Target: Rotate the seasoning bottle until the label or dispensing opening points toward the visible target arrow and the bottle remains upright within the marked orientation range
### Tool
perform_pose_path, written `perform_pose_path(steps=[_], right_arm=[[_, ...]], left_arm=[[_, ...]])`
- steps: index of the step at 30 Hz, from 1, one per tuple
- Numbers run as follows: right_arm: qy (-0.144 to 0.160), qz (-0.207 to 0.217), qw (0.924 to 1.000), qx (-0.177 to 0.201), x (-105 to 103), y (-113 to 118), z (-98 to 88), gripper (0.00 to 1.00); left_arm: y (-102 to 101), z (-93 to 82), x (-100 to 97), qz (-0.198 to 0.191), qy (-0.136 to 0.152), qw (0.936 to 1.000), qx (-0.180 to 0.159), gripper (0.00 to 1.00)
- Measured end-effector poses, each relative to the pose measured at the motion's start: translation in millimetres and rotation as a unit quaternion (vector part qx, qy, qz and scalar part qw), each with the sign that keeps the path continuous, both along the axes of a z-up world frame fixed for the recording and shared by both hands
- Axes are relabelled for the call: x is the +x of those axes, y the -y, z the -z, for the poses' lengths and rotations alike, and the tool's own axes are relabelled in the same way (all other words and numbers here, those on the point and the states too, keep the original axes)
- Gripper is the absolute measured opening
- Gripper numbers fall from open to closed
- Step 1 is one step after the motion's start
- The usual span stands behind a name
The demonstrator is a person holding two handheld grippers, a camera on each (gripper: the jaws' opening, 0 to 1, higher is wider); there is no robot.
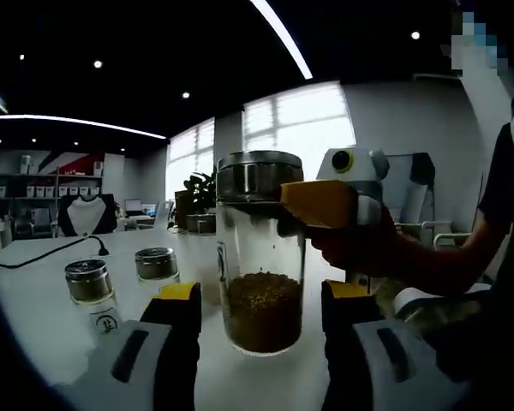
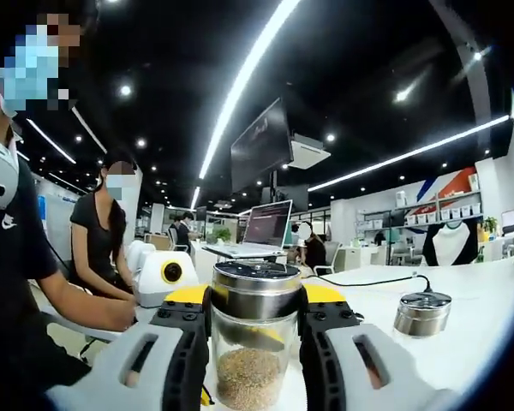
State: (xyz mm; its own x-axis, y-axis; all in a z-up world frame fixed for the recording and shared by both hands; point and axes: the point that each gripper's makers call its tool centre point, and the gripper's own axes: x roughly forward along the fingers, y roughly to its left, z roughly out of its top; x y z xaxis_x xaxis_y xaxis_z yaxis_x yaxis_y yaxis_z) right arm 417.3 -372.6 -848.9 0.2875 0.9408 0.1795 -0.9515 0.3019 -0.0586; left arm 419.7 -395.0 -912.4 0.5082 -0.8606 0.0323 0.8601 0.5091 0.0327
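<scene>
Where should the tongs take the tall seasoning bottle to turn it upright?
By the metal cap. The tall seasoning bottle stands upright on the white table, and its cap is round and ridged, so it suits a level side pinch. The right tongs already straddle it at cap height; the left tongs flank the glass lower down, near the seasoning, to steady it.

No wording can be read in either view. In the left gripper view, the small jar [image 1: 94,295] on the tabletop [image 1: 34,282] bears a dark round mark, perhaps a logo, too small to make out. The seasoning bottle [image 1: 259,257] shows a narrow label edge, illegible. In the right gripper view the laptop screen [image 2: 267,224] is blurred.
</scene>
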Motion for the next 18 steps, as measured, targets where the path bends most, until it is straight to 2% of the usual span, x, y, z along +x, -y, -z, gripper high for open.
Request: perform_pose_path(steps=[8,10,15,18], right_arm=[[-0.009,-0.037,0.9991,0.018,-12,-4,0.1,0.37],[-0.008,-0.041,0.9989,0.02,-14,-4,-0.1,0.37],[0.003,-0.04,0.9989,0.023,-18,-5,-1.6,0.38],[0.015,-0.03,0.9991,0.027,-21,-8,-2.3,0.38]], left_arm=[[3,-0.2,-6.3,0.021,0.0,0.9998,-0.002,0.46],[5,-1.6,-11.6,0.032,0.011,0.9994,0.002,0.43],[4,-4.4,-14.0,0.006,0.02,0.9997,0.015,0.43],[0,-5.4,-10.1,-0.03,0.039,0.9982,0.034,0.42]])
